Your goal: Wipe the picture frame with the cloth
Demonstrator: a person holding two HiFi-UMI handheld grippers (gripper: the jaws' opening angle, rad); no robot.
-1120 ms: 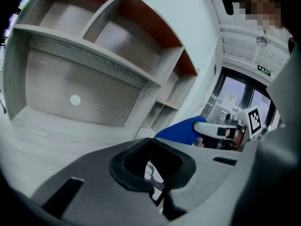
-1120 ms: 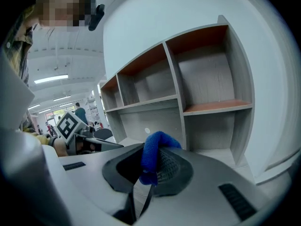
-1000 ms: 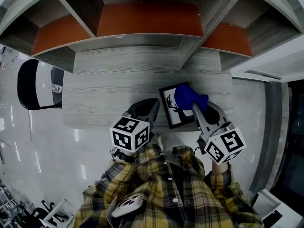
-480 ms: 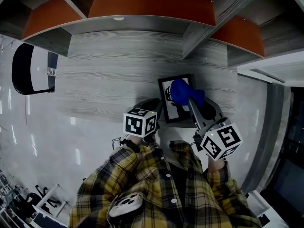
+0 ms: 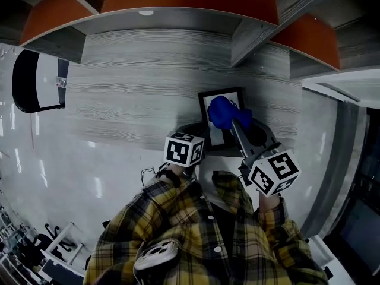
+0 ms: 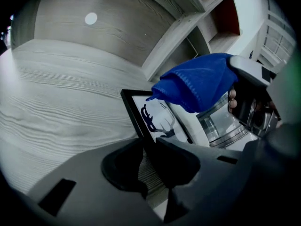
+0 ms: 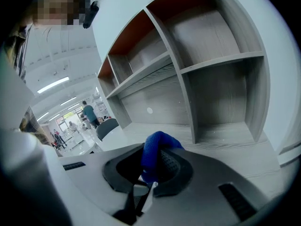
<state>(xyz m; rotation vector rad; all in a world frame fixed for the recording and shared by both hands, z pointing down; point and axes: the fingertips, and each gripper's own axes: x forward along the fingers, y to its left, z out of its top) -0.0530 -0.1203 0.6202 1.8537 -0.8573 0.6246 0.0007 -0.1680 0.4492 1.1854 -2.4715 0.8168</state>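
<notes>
Head view looks steeply down on a pale grey wood-grain desk point(image 5: 130, 88), where a black rectangular picture frame point(image 5: 214, 132) with a white print of an antlered deer sits near the front edge, right of centre. The left gripper point(image 5: 199, 132) reaches in from the near side to the frame's left border. The right gripper point(image 5: 236, 126) comes in from the right and carries a bunched blue terry cloth point(image 5: 224, 113) over the upper part of the print.

Left gripper view shows that gripper's point(image 6: 146, 149) two dark pads closed narrowly on the frame's point(image 6: 141, 114) black edge, which runs down between them. The cloth point(image 6: 197, 81) hangs over the top of the deer print (whether it presses on the glass or just clears it cannot be told).

Right gripper view shows that gripper's point(image 7: 153, 166) jaws pinched on a fold of the cloth point(image 7: 154, 149), which bulges up between the ribbed pads.

Behind the desk rises a grey shelf unit with orange back panels point(image 5: 178, 2). A black-and-white chair point(image 5: 32, 82) stands off the desk's left end, and a yellow plaid shirt point(image 5: 202, 236) fills the bottom of the head view.
</notes>
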